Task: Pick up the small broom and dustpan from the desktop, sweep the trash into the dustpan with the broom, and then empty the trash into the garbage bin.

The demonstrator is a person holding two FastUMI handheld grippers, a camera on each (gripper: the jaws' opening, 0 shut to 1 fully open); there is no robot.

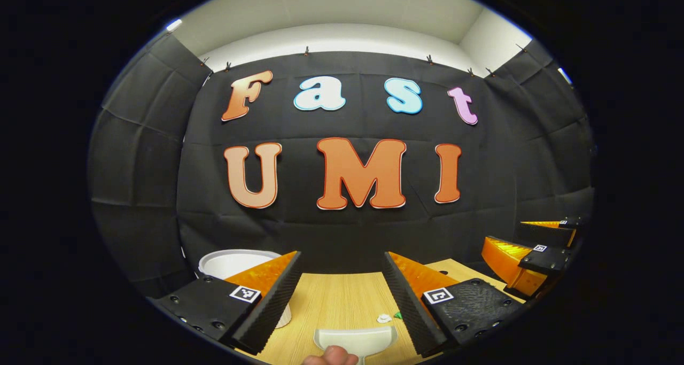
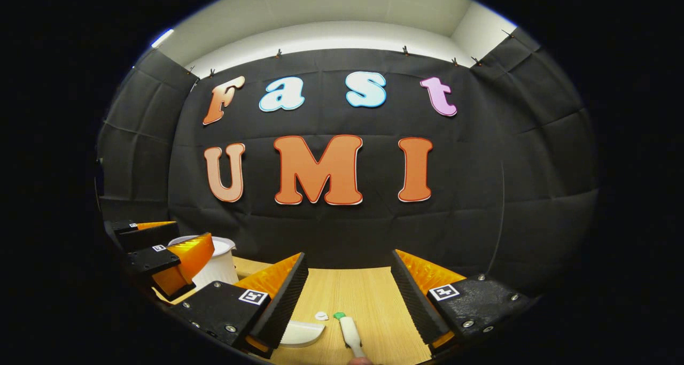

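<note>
The white dustpan (image 1: 355, 341) lies on the wooden desktop (image 1: 336, 295) just below my left gripper (image 1: 342, 258), which is open and holds nothing. A fingertip (image 1: 331, 357) shows at the pan's near edge. A white scrap (image 1: 383, 318) and a green bit (image 1: 398, 315) lie just right of the pan. My right gripper (image 2: 348, 255) is also open and empty above the desktop (image 2: 368, 295). Below it lies a slim white handle with a green far end, apparently the small broom (image 2: 350, 333). The dustpan (image 2: 302, 333) and the white scrap (image 2: 321, 316) sit left of the broom.
A white garbage bin (image 1: 235, 263) stands at the table's far left, partly behind my left finger. It appears again as the bin (image 2: 216, 266) behind the left gripper (image 2: 171, 239). The right gripper (image 1: 526, 242) hovers at the far right. The black cloth wall closes the table's back edge.
</note>
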